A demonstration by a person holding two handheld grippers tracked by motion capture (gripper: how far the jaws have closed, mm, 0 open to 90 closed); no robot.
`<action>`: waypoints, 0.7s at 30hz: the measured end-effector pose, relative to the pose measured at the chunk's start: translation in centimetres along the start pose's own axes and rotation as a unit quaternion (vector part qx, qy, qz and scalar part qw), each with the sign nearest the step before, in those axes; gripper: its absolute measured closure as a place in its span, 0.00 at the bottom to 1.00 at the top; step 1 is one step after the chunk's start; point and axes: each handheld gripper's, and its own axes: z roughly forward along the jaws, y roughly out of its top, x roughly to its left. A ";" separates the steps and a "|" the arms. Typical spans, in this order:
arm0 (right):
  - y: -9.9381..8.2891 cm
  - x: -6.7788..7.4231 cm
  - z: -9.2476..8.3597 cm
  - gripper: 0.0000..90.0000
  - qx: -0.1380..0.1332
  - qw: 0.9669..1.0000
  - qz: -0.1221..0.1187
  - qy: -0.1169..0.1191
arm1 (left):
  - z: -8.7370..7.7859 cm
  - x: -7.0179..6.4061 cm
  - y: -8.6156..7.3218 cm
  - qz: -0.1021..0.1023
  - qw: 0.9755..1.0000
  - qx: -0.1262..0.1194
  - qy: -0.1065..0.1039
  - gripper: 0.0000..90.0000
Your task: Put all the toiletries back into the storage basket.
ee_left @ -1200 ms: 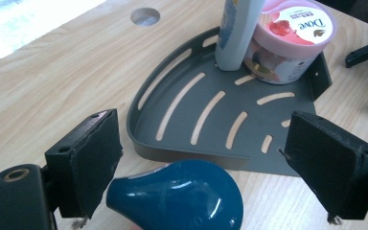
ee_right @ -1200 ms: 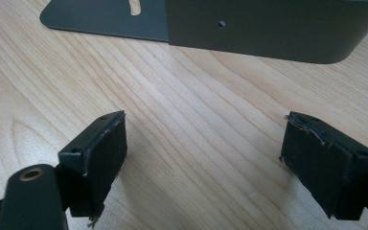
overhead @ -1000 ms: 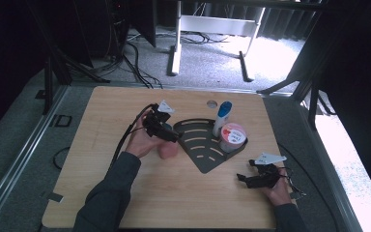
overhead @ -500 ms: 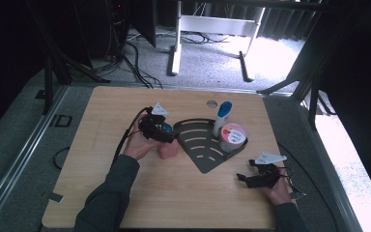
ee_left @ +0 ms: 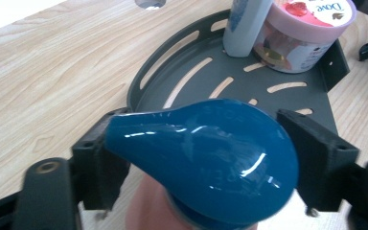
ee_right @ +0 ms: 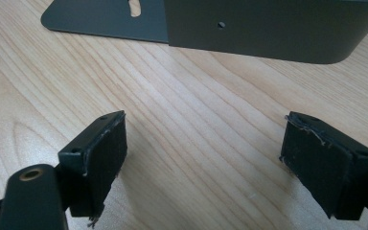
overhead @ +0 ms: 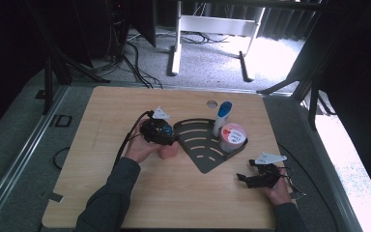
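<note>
Two claws over a pale wooden worktop [overhead: 101, 193], one in each hand. Left claw [overhead: 166, 142] at about 9 o'clock from the dark quarter-round rack [overhead: 200, 152], set over a pink bottle [overhead: 168, 152] with a glossy blue cap [ee_left: 206, 158]. Seen in the left gripper view: cap lying between the two black pads [ee_left: 316, 153], jaws wide and just now closing in on it — left pad at or against the narrow end of the cap, right pad just beside its broad end, firm contact not clear, so no sure grip yet. Bottle standing on the worktop just outside the rack's pointed corner, at 7 to 8 o'clock of the rack's middle, the left hand [overhead: 137, 147] behind it.

Inside the rack, toward its 2 o'clock corner: a white bottle with a blue top [overhead: 221, 118] upright, and touching it a round pink-lidded jar [overhead: 233, 136].

Right claw [overhead: 244, 178] at roughly 5 o'clock from the rack, near the worktop's right front edge, held low by the right hand [overhead: 278, 191]. Spread wide with bare wood between its pads [ee_right: 100, 158] — holding nothing. Rack's outer wall straight ahead at 12 o'clock in the right gripper view, apart from the jaws.
</note>
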 end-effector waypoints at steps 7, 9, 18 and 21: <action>0.0 0.0 0.0 0.17 0.000 1.000 0.000 0.000 | -0.2 -0.5 0.1 0.016 1.000 -0.005 -0.001 0.43; 0.0 0.0 0.0 0.17 0.000 1.000 0.000 0.000 | -0.2 -0.6 0.0 0.019 1.000 -0.004 0.005 0.46; 0.0 0.0 0.0 0.17 0.000 1.000 0.000 0.000 | -0.6 -0.3 -0.2 0.020 1.000 -0.006 0.008 0.57; 0.0 0.0 0.0 0.17 0.000 1.000 0.000 0.000 | -0.6 -0.4 -0.2 0.023 1.000 -0.005 0.009 0.58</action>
